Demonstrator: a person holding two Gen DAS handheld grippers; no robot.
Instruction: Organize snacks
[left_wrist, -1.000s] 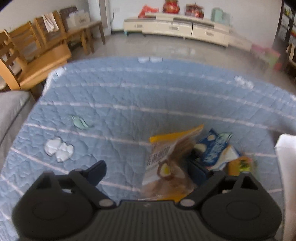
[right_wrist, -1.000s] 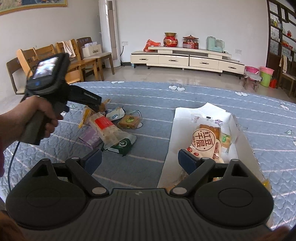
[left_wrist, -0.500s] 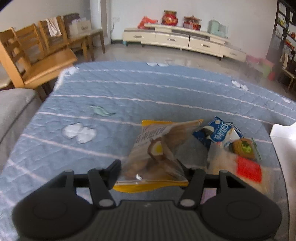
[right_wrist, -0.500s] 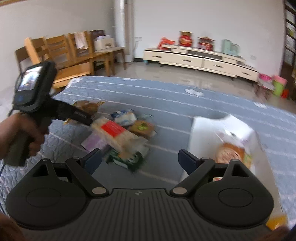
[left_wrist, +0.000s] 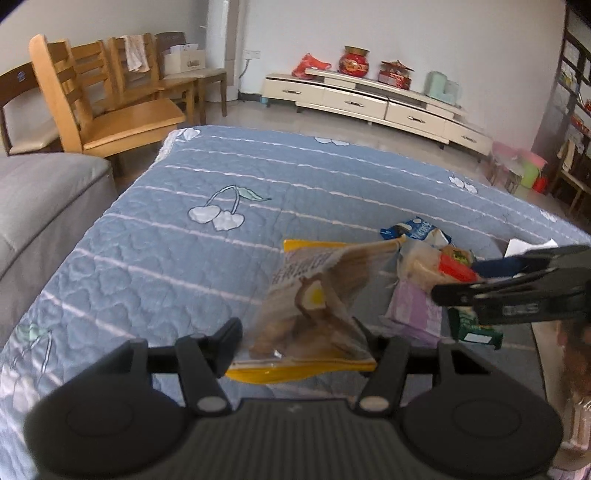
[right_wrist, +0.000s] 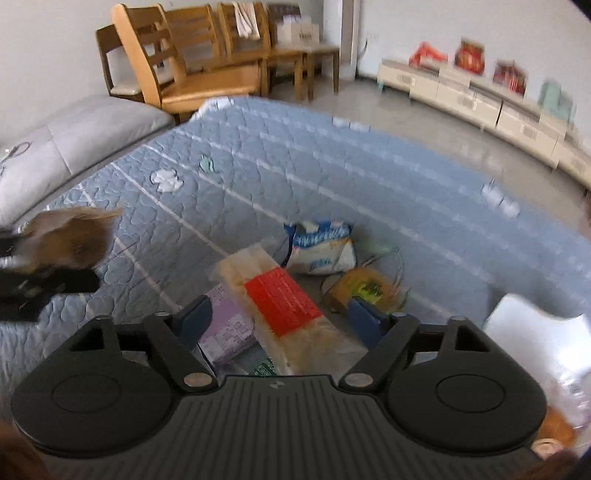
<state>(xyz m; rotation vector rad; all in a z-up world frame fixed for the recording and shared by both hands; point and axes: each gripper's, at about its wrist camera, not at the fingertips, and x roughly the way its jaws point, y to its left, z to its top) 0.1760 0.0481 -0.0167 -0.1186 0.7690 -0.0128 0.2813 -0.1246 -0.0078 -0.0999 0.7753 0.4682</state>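
My left gripper (left_wrist: 301, 338) is shut on a clear, yellow-edged snack bag (left_wrist: 314, 306) and holds it above the blue quilt (left_wrist: 184, 240). The bag also shows blurred at the left of the right wrist view (right_wrist: 70, 240). My right gripper (right_wrist: 280, 317) is open, its fingers on either side of a long clear packet with a red label (right_wrist: 280, 299) that lies on the snack pile. A blue-white pack (right_wrist: 319, 249), a yellow-green pack (right_wrist: 364, 288) and a purple pack (right_wrist: 225, 332) lie around it. The right gripper shows in the left wrist view (left_wrist: 461, 280).
A white bag or tray (right_wrist: 535, 332) lies at the right. A grey cushion (left_wrist: 40, 199) sits left of the quilt. Wooden chairs (left_wrist: 103, 107) stand behind it. A low cream cabinet (left_wrist: 369, 99) runs along the far wall.
My left gripper closed on the yellow-edged bag and lifted it. My right gripper swung left from the white bag over to the snack pile and came down around the red-label packet.
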